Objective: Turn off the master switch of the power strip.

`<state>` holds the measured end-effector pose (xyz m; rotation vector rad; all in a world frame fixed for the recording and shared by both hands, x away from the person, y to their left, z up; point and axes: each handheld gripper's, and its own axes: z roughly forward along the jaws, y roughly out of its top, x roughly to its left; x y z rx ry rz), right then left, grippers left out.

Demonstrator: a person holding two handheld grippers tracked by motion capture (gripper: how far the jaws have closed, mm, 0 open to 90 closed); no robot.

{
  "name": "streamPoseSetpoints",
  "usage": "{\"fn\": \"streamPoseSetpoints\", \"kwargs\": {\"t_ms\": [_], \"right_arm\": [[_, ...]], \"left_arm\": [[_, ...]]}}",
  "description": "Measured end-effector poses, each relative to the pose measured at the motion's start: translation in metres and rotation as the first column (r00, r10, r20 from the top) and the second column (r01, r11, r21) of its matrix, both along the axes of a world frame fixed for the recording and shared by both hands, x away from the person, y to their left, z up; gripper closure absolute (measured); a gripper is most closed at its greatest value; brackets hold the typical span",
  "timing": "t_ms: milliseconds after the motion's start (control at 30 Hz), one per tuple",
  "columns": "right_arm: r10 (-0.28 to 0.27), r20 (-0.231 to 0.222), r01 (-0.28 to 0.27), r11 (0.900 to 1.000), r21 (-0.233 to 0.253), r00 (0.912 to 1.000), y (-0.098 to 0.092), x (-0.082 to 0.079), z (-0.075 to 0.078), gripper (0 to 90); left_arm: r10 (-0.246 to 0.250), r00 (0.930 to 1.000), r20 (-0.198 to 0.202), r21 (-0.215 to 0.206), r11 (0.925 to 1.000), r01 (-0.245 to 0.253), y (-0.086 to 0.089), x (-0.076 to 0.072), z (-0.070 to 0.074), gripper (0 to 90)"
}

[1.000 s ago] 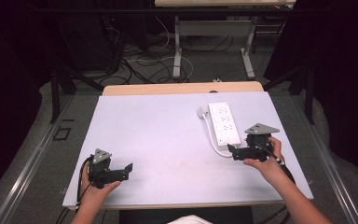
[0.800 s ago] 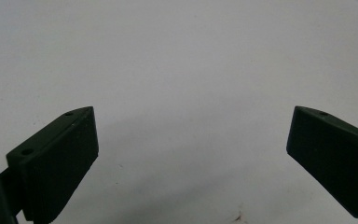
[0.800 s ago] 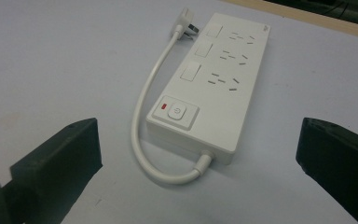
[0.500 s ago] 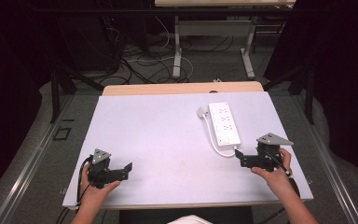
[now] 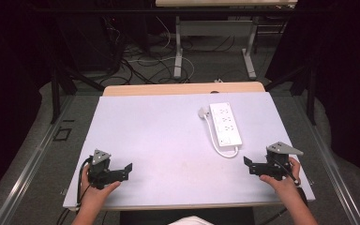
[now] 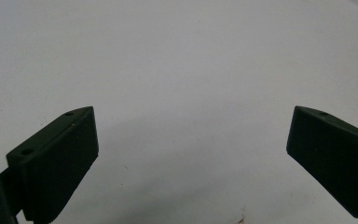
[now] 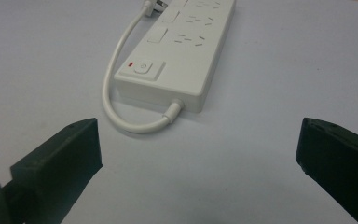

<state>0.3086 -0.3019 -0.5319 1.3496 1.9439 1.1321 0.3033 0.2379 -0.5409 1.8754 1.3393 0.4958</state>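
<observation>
A white power strip lies flat on the pale table, right of centre, its short white cable looping from the near end up to a plug by its far end. The right gripper view has the strip close ahead, with its switch and cable loop toward me. My right gripper rests near the table's front right, open and empty, just short of the strip. At the front left my left gripper stands open over bare table.
A wooden strip borders the table's far edge. Beyond it are the floor, loose cables and the metal legs of another desk. Dark curtains stand at both sides.
My right gripper has drawn back from beside the power strip toward the table's front right edge. The left gripper has stayed put.
</observation>
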Motion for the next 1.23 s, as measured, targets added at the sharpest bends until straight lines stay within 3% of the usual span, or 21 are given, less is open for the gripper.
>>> {"fn": "streamPoseSetpoints", "kwargs": {"t_ms": [267, 400, 533, 567, 633, 800, 1000, 1233], "right_arm": [[-0.018, -0.008, 0.018, 1.0, 0.026, 0.9998, -0.01, -0.004, -0.011, 0.0], [-0.026, 0.004, 0.026, 1.0, 0.014, 0.9997, -0.015, -0.004, -0.017, 0.0], [-0.031, -0.012, 0.031, 0.999, 0.02, 0.9995, -0.017, -0.004, -0.023, 0.0], [-0.041, 0.012, 0.041, 0.999, 0.014, 0.9991, -0.017, -0.003, -0.026, 0.0], [-0.039, -0.013, 0.039, 0.999, 0.008, 0.9992, -0.019, -0.003, -0.026, 0.0], [-0.064, -0.01, 0.064, 0.998, 0.027, 0.9979, -0.02, -0.003, -0.028, 0.0], [-0.05, -0.036, 0.051, 0.999, 0.014, 0.9981, -0.02, -0.002, -0.031, 0.0], [-0.043, -0.031, 0.044, 0.999, 0.019, 0.9986, -0.017, -0.002, -0.03, 0.0]], "left_arm": [[-0.004, 1.0, -0.001, 0.005, 1.0, 0.004, 0.0, 0.0, 0.0, 2.3], [-0.004, 1.0, -0.003, 0.007, 1.0, 0.004, 0.001, 0.0, 0.0, 2.3], [-0.004, 1.0, -0.003, 0.011, 0.9999, 0.004, 0.001, 0.0, 0.001, 2.4], [-0.002, 1.0, -0.001, 0.006, 1.0, 0.002, 0.001, 0.0, 0.0, 2.4], [-0.01, 0.9999, -0.003, 0.014, 0.9998, 0.01, 0.002, 0.0, 0.001, 2.4], [-0.001, 1.0, -0.003, 0.003, 1.0, 0.001, 0.002, 0.0, 0.0, 2.4], [-0.003, 1.0, -0.004, 0.01, 0.9999, 0.003, 0.003, 0.001, 0.0, 2.4], [-0.005, 1.0, -0.004, 0.013, 0.9999, 0.005, 0.003, 0.001, 0.0, 2.4]]}}
